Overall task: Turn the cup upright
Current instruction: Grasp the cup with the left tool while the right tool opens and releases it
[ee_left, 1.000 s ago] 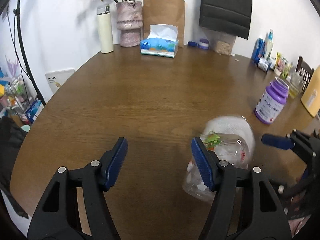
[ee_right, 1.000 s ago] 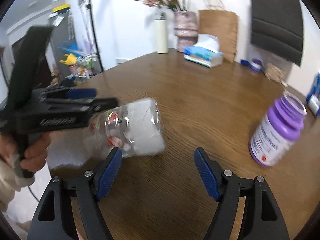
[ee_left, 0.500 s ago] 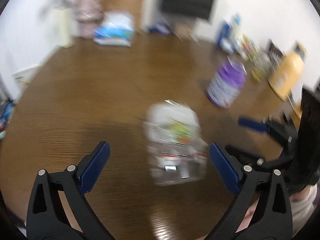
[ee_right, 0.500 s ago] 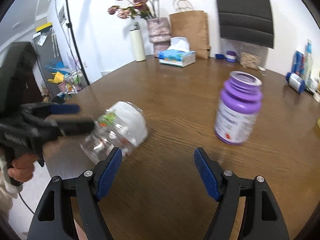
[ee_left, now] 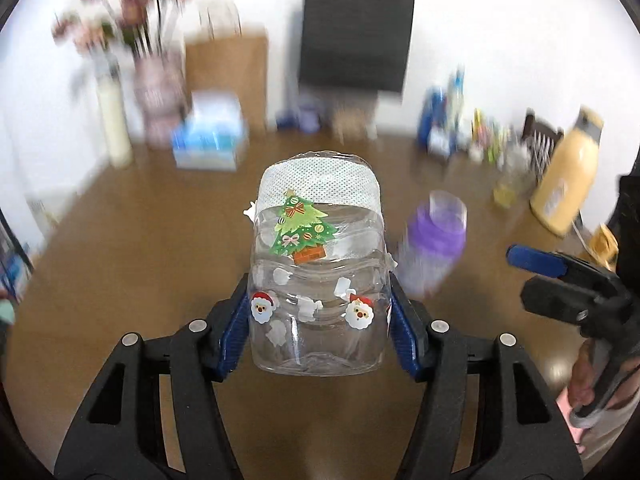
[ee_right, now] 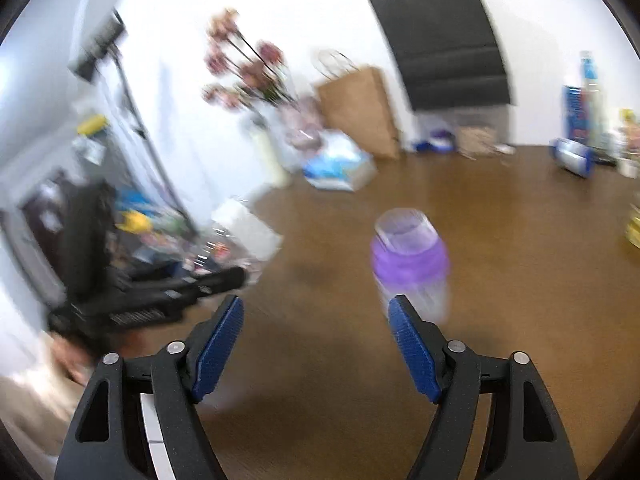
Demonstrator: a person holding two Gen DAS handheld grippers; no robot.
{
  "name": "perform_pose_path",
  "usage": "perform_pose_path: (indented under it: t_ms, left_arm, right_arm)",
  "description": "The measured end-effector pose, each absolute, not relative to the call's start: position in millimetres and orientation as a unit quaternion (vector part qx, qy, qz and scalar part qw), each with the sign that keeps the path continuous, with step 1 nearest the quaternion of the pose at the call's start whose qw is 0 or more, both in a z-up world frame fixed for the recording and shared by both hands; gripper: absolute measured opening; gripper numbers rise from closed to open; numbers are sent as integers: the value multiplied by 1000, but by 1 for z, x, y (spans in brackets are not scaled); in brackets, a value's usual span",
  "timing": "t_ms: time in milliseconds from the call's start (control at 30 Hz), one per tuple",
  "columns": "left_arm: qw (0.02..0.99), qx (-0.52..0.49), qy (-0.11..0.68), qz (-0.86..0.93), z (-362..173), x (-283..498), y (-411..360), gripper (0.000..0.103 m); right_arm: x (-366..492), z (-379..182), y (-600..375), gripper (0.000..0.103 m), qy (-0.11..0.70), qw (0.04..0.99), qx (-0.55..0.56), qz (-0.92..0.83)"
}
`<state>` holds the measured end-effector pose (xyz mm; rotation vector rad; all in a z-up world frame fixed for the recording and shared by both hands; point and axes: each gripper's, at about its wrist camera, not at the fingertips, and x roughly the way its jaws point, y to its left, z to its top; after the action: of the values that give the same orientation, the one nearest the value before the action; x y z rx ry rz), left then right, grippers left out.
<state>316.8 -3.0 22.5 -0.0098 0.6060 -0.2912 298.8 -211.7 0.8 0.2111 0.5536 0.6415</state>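
A wide brown wooden bench (ee_left: 132, 248) fills both views, its middle bare around my tools, its curved near-left edge dropping to a cluttered floor. Along the white wall at the far rim stand a brown paper bag (ee_left: 228, 76), a black bag (ee_left: 356, 28), a pink vase of flowers (ee_left: 156, 96), a cream flask (ee_left: 114, 124) and a blue tissue box (ee_left: 210, 136), all blurred. A yellow bottle (ee_left: 566, 184) stands at the right rim. A purple jar (ee_right: 410, 258) stands upright just right of centre, close to my right tool.

A second ago the clear cup (ee_left: 318, 272) lay on its side beside my left hand-held gripper (ee_left: 320, 328), whose pads gaped on nothing; half a second ago it sat between them, ungripped. Now both blue pads (ee_left: 234, 332) press its walls, clamping it off the wood, white-wrapped end farthest from the camera, Christmas-tree and Santa stickers facing me. I cannot tell which end is its mouth.

My right hand-held gripper (ee_right: 316, 344) stays spread wide, holding nothing, the cup well to its left.
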Motion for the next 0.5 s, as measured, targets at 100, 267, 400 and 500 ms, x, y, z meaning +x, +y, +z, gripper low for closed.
perform_pose_path:
  t_ms: [100,267,400,500]
  left_arm:
    - [960,13,245,-138,49,320,-8,57]
    - [971,18,196,-137,54,335,-9,57]
    - [973,27,171,-151,42,333,-8,58]
    - [972,7,175,-155,39,346,-1,60]
  right_arm:
    - [337,33,-207,95,259,875,148,382]
    - [403,48,-178,96,291,808,210,467]
    - [435,29,-154,84,325,755,249,512]
    - [451,22,-140,66,334,749,247,516]
